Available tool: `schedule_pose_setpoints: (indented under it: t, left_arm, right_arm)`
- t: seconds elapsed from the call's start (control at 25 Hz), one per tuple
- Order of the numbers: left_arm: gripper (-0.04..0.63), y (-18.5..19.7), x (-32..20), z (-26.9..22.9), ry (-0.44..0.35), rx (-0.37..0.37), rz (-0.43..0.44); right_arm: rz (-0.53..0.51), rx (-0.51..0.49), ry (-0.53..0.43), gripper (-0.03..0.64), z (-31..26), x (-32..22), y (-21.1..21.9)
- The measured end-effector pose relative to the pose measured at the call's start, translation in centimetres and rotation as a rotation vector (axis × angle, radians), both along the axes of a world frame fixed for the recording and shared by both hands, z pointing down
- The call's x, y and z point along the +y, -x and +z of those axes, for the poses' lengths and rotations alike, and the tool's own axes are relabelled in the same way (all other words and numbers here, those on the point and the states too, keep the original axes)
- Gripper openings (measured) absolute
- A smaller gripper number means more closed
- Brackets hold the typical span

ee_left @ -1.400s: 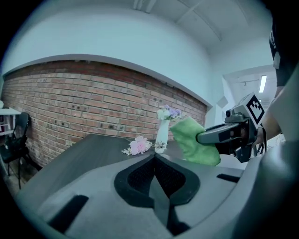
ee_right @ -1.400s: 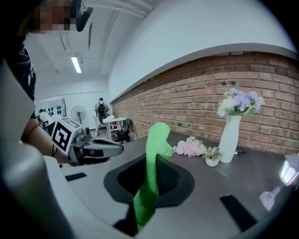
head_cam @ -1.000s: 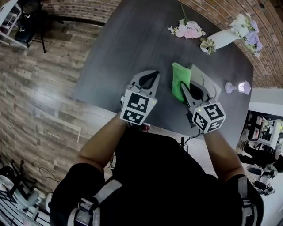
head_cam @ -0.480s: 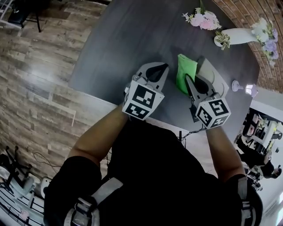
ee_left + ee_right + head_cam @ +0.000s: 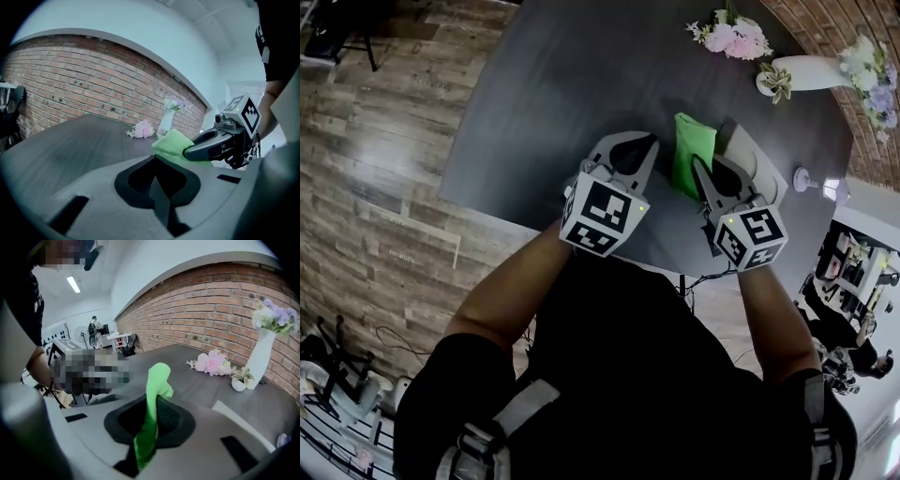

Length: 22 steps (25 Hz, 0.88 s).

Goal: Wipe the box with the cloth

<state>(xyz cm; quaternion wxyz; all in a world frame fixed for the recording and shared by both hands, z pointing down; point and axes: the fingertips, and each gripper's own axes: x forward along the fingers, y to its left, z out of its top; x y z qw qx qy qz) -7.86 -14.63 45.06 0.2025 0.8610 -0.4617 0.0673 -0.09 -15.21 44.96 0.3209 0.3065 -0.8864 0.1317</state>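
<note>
Hardly anything is shifting since a moment ago: both grippers are still hovering over the table's (image 5: 544,84) near edge. By its right edge the box (image 5: 766,173) is lying just beyond the right gripper (image 5: 697,167), the nearer one, whose jaws are clenching the cloth (image 5: 694,150); the cloth is stretching forward along the box's left side. Beside it, the left gripper (image 5: 645,142) is idling, jaws pressed together on nothing.

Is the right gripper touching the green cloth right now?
Touching. The right gripper view shows the right gripper with its jaws shut on the green cloth, which stands up from between them.

On the table (image 5: 562,84), box (image 5: 742,141) right of the cloth (image 5: 694,141) in the right claw (image 5: 698,173); vase (image 5: 811,72) behind
</note>
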Motion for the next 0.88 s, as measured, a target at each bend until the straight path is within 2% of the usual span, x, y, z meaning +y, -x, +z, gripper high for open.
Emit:
schedule_pose_setpoints:
  t: [0.4,0.88]
  left_arm:
    - [0.008,-0.1,-1.4,0.6,0.017,0.002,-0.001]
    - [0.008,-0.4,-2.2,0.8,0.029,-0.008,-0.002]
  right_arm:
    - [0.017,0.049,-0.003,0.038,1.0,-2.5,-1.5]
    - [0.04,0.098,-0.061,0.037,0.9,-7.7,-3.6]
